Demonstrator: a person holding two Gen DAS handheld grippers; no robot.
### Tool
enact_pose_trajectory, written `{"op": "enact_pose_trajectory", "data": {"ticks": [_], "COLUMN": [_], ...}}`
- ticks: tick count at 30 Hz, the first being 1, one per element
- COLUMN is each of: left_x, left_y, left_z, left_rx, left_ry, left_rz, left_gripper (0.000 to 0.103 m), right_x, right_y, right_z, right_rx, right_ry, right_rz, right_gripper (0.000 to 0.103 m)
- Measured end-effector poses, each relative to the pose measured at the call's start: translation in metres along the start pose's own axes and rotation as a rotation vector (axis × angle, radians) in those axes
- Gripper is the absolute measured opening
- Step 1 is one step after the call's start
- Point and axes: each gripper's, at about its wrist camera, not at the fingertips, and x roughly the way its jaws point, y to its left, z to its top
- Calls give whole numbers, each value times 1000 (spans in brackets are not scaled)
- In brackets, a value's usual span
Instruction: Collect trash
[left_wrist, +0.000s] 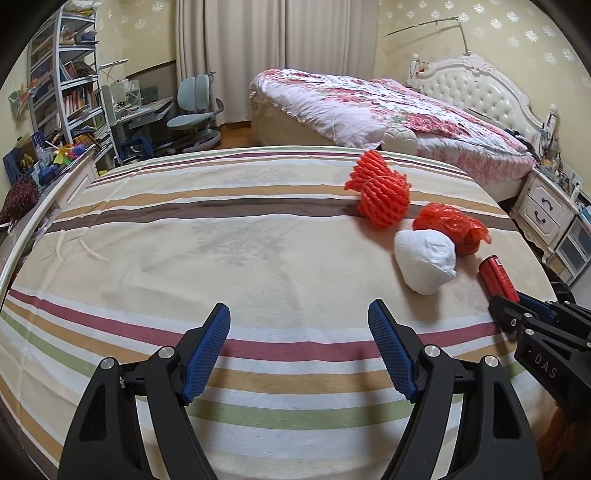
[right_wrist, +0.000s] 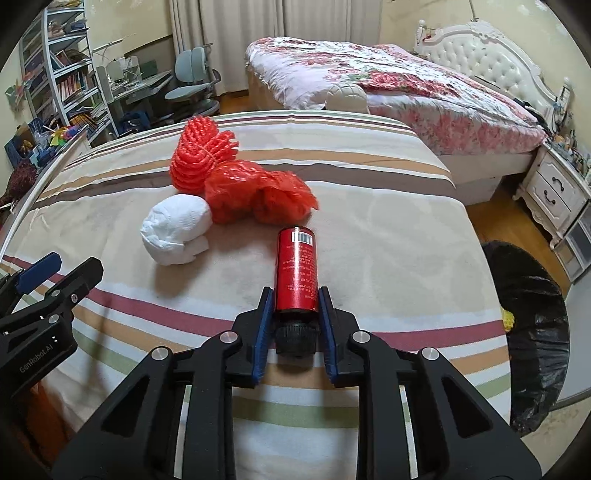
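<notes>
**Red bottle pinched near the bed's right edge**

Your right gripper (right_wrist: 295, 295) pinches the red bottle (right_wrist: 296, 267) lying near the striped bedspread's (right_wrist: 388, 221) right edge. White wad (right_wrist: 175, 234) and 2 red bundles lie beyond. Your left gripper (left_wrist: 299, 315) hovers spread, empty.

Your left gripper (left_wrist: 299, 347) and right gripper (right_wrist: 295, 317) look alike: matte black angular frames with cut-out slots, round silver screws at the pivots, and blue pads (left_wrist: 207, 354) with a fine cross-hatched texture. White lettering marks the housings ("GenRobot.AI" on the left, "DAS" on the right).
</notes>
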Motion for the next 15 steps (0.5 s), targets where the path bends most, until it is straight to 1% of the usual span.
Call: {"op": "enact_pose_trajectory", "data": {"ticks": [7, 11, 15], "left_x": [0, -1, -1], "left_y": [-17, -30, -42], "left_z": [0, -1, -1], "left_rx": [26, 56, 82], "left_ry": [-2, -11, -18], "left_rz": [-24, -37, -50], "left_gripper": [75, 75, 75], "right_x": [2, 3, 3], "right_y": [-19, -29, -40], "right_z": [3, 4, 4], "right_rx": [26, 29, 48], "right_ry": [-3, -8, -10], "right_rz": [-3, -30, -35], "right_gripper": [23, 23, 23]}}
